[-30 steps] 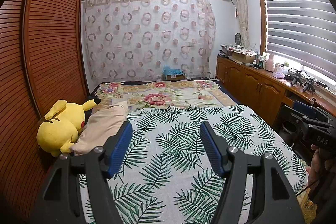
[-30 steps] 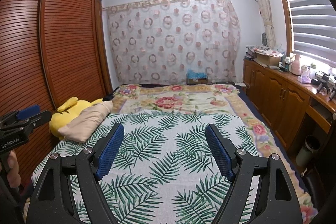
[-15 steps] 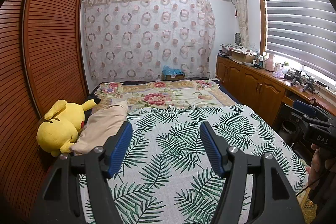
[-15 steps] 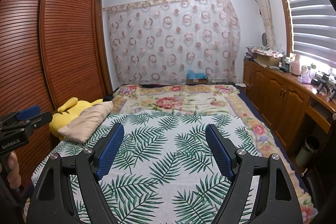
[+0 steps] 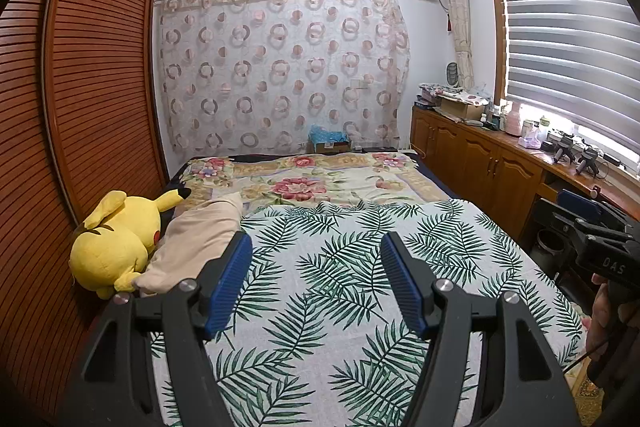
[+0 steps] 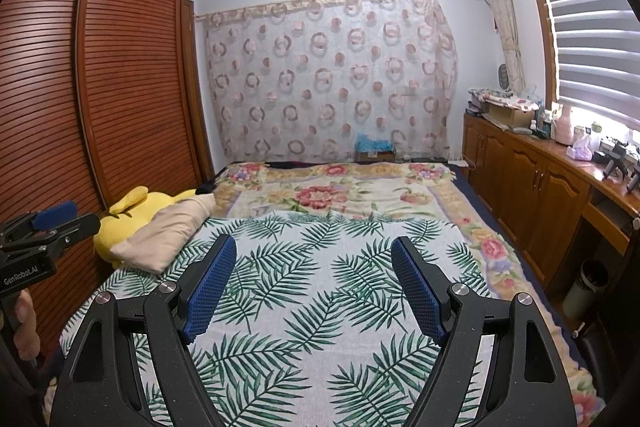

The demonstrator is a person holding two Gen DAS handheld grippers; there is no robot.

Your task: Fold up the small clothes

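My left gripper is open and empty, held above the bed's palm-leaf sheet. My right gripper is open and empty too, above the same sheet. The right gripper also shows at the right edge of the left wrist view, and the left gripper at the left edge of the right wrist view. No small garment shows in either view. A beige folded cloth or pillow lies at the sheet's left edge, also in the right wrist view.
A yellow plush toy lies by the slatted wardrobe on the left. A floral blanket covers the far half of the bed. A wooden cabinet with clutter runs along the right under the window. A bin stands beside it.
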